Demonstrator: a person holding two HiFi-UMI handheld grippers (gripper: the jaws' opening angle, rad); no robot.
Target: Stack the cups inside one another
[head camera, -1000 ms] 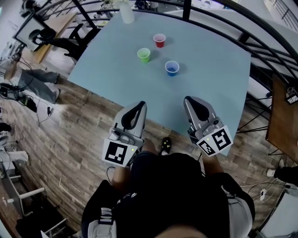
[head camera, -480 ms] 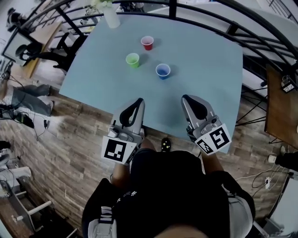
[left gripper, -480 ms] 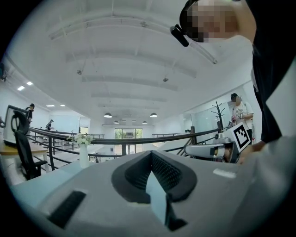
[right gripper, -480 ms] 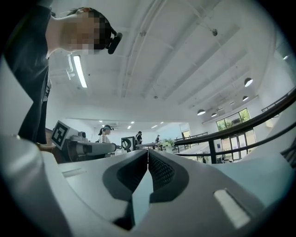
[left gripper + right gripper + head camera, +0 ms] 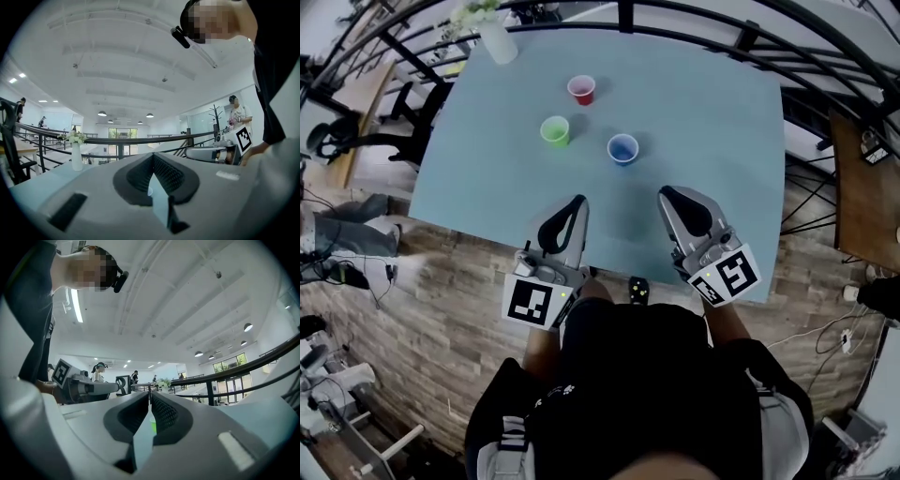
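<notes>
Past the right gripper [image 5: 149,393], the green cup [image 5: 153,424] shows only as a sliver (jaws hide the rest).

Open office mezzanine: black railing [image 5: 140,139], wooden desk [image 5: 862,206], ceiling lamps [image 5: 102,113].

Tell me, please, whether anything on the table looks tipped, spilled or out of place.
Nothing stands out. The red cup, green cup and blue cup all stand upright and apart on the table, unstacked, with no spill visible. The vase at the far corner is upright too.
</notes>
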